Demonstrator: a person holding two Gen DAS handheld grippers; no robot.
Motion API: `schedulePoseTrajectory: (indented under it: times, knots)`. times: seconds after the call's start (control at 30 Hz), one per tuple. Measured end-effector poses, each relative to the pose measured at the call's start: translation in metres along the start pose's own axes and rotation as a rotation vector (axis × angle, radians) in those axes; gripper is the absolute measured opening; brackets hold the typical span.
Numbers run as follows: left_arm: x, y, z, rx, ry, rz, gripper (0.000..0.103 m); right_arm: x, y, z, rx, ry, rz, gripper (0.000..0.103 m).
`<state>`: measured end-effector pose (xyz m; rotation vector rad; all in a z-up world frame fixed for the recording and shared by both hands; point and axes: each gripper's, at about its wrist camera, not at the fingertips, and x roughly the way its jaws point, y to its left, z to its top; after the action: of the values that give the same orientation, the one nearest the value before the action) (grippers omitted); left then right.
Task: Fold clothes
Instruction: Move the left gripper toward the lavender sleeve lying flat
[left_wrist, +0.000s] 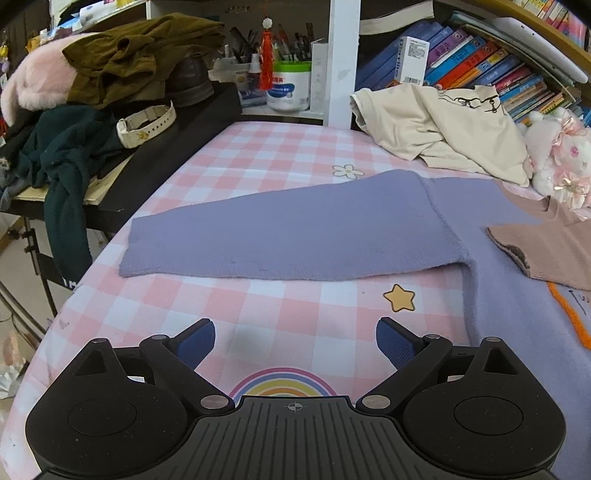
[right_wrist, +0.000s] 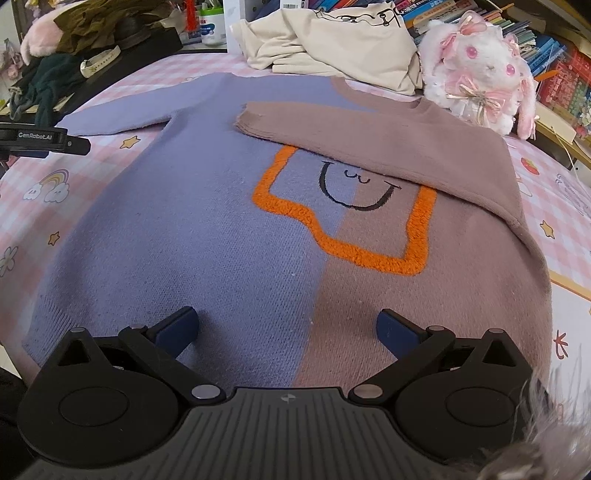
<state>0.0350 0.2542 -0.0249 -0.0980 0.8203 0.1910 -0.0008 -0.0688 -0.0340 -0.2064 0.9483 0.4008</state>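
A two-tone sweater (right_wrist: 207, 229), purple on the left and mauve on the right, lies flat and face up on the pink checked bedsheet (right_wrist: 22, 206). Its mauve sleeve (right_wrist: 369, 144) is folded across the chest. Its purple sleeve (left_wrist: 280, 236) lies stretched out to the left. My left gripper (left_wrist: 295, 343) is open and empty above the sheet, short of the purple sleeve; part of it also shows in the right wrist view (right_wrist: 44, 142). My right gripper (right_wrist: 288, 332) is open and empty above the sweater's hem.
A cream garment (right_wrist: 332, 40) and a white plush rabbit (right_wrist: 480, 70) lie at the bed's far side. A black side table (left_wrist: 155, 155) holds piled clothes (left_wrist: 122, 59) at the left. A bookshelf (left_wrist: 498, 66) stands behind.
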Motion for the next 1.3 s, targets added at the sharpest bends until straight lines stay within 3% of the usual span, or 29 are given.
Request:
schedulePoseTrajectory:
  times: [0.23,0.57,1.0,1.3]
  knots:
    - [0.009,0.014,0.006,-0.054,0.008,0.002,0.096,0.0,0.0,-0.001,-0.003,-0.006,0.003,0.103]
    - [0.022,0.046,0.014,-0.249,0.01,-0.011,0.096,-0.001,0.0,-0.003,-0.006,-0.015,0.006,0.103]
    - [0.026,0.055,0.016,-0.297,-0.03,-0.021,0.095,0.0,-0.001,-0.004,-0.006,-0.031,0.006,0.103]
    - [0.032,0.069,0.021,-0.391,-0.083,-0.042,0.078,-0.001,-0.001,-0.005,-0.01,-0.038,0.009,0.103]
